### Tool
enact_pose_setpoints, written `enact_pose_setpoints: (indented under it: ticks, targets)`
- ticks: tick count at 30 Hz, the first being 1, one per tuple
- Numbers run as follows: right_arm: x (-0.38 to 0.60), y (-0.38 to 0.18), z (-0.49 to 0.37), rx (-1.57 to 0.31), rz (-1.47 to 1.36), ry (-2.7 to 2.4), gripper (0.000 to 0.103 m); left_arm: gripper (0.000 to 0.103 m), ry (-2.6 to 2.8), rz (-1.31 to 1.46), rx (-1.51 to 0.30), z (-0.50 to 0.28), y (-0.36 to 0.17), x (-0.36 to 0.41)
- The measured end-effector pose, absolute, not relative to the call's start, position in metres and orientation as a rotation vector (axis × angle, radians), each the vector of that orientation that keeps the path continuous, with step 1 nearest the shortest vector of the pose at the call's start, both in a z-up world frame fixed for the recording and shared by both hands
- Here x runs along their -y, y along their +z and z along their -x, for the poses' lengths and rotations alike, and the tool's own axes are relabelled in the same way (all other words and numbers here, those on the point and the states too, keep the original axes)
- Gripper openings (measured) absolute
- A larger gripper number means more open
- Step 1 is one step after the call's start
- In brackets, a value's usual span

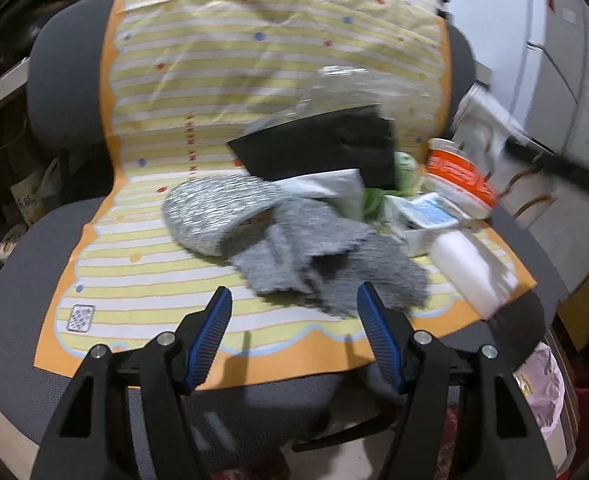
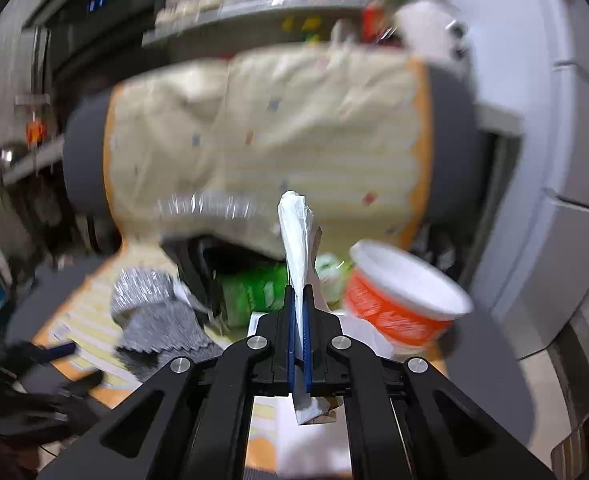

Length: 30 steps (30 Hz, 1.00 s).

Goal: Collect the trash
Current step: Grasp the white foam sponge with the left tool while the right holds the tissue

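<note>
Grey office chair (image 1: 54, 80) draped with yellow-striped, orange-edged cloth (image 1: 214, 80); trash heaped on seat. Grey rag (image 1: 318, 248) mid-seat, black sheet (image 1: 326, 148) behind it, orange-white cup (image 1: 460, 176) right of rag. Grey cabinet (image 1: 554, 60) right of chair. Left gripper (image 1: 292, 300) spread wide, empty, before rag. Right gripper (image 2: 298, 292) clamped on white crumpled wrapper (image 2: 294, 232), raised above seat.

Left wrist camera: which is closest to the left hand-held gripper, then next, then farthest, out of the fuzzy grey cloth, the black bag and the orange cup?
From the left hand-held gripper:
1. Fuzzy grey cloth, just ahead of the fingertips, slightly right.
2. Black bag, farther back, mid-seat.
3. Orange cup, off at the chair's right edge.
</note>
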State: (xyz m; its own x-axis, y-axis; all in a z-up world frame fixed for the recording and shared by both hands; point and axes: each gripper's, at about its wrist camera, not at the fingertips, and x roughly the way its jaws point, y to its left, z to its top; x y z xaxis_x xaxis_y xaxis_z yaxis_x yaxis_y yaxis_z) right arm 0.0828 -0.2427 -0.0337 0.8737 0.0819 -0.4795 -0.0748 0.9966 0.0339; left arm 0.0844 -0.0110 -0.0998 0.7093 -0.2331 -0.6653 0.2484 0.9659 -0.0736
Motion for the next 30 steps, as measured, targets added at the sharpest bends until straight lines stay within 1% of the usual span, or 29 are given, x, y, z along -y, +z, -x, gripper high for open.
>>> enact_pose_setpoints:
  ticks: [4, 9, 11, 12, 13, 14, 15, 20, 27, 28, 29, 30]
  targets:
    - [0.274, -0.021, -0.028, -0.453, -0.033, -0.013, 0.003, 0.063, -0.353, -0.063, -0.724, -0.07, -0.094, 0.05]
    - [0.315, -0.044, 0.028, -0.496, -0.055, -0.139, 0.004, 0.065, -0.466, -0.118, -0.717, -0.058, -0.094, 0.109]
    - [0.329, -0.05, 0.043, -0.502, -0.079, -0.17, 0.004, 0.078, -0.506, -0.127, -0.729, -0.057, -0.097, 0.134]
    - [0.335, -0.054, 0.051, -0.504, -0.095, -0.184, 0.004, 0.082, -0.517, -0.131, -0.74, -0.058, -0.099, 0.151]
    - [0.344, -0.058, 0.057, -0.507, -0.116, -0.2, 0.004, 0.089, -0.516, -0.134, -0.746, -0.058, -0.1, 0.16]
    - [0.353, -0.061, 0.063, -0.511, -0.139, -0.213, 0.004, 0.094, -0.513, -0.14, -0.753, -0.06, -0.103, 0.173]
    - [0.358, -0.064, 0.065, -0.513, -0.152, -0.218, 0.004, 0.096, -0.504, -0.148, -0.765, -0.061, -0.106, 0.186]
    - [0.382, -0.077, 0.074, -0.525, -0.212, -0.244, 0.004, 0.096, -0.432, -0.18, -0.835, -0.079, -0.127, 0.226]
    - [0.394, -0.091, 0.077, -0.545, -0.25, -0.249, 0.004, 0.096, -0.334, -0.133, -0.916, -0.107, -0.149, 0.232]
    - [0.395, -0.092, 0.077, -0.549, -0.253, -0.248, 0.004, 0.091, -0.325, -0.14, -0.917, -0.108, -0.152, 0.232]
    - [0.394, -0.093, 0.077, -0.551, -0.256, -0.248, 0.004, 0.08, -0.318, -0.143, -0.917, -0.109, -0.153, 0.23]
    - [0.394, -0.093, 0.077, -0.553, -0.257, -0.249, 0.004, 0.08, -0.327, -0.132, -0.917, -0.108, -0.153, 0.226]
